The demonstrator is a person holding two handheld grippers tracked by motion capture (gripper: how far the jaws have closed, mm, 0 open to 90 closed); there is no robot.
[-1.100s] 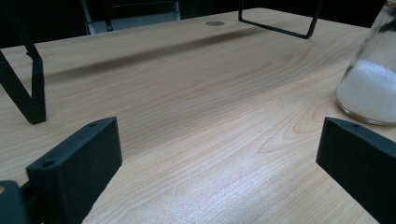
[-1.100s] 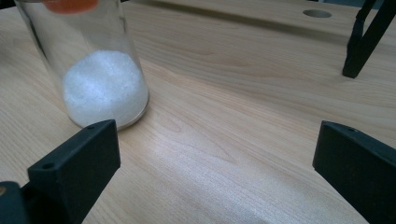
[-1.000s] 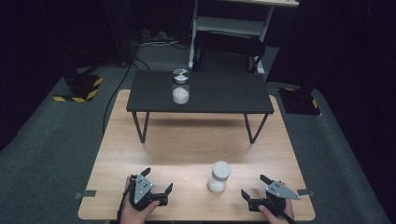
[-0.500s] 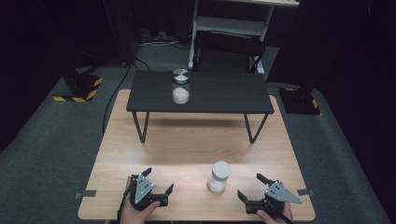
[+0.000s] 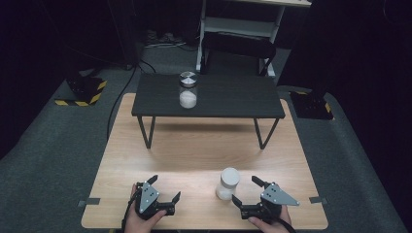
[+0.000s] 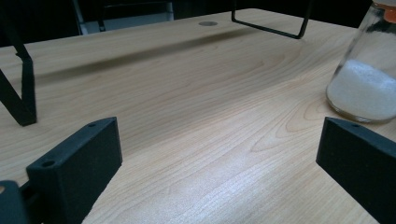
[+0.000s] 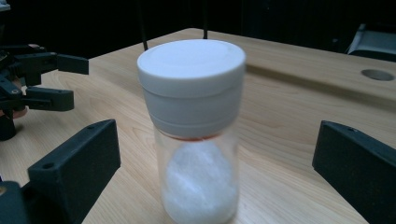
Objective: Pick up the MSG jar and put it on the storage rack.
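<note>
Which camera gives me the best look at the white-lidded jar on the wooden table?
The right gripper view: the white-lidded jar stands centred between that hand-held gripper's open jaws, lid and white powder clear. The left gripper view catches its lower part at the right edge. The high view shows it small.

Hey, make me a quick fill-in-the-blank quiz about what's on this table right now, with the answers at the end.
1. The jar beside the right gripper has a ____ lid.
2. The other jar stands on the small ____ table.
3. Both jars hold a ____ powder.
4. The left gripper has its jaws ____.

Answers: white; black; white; open
</note>
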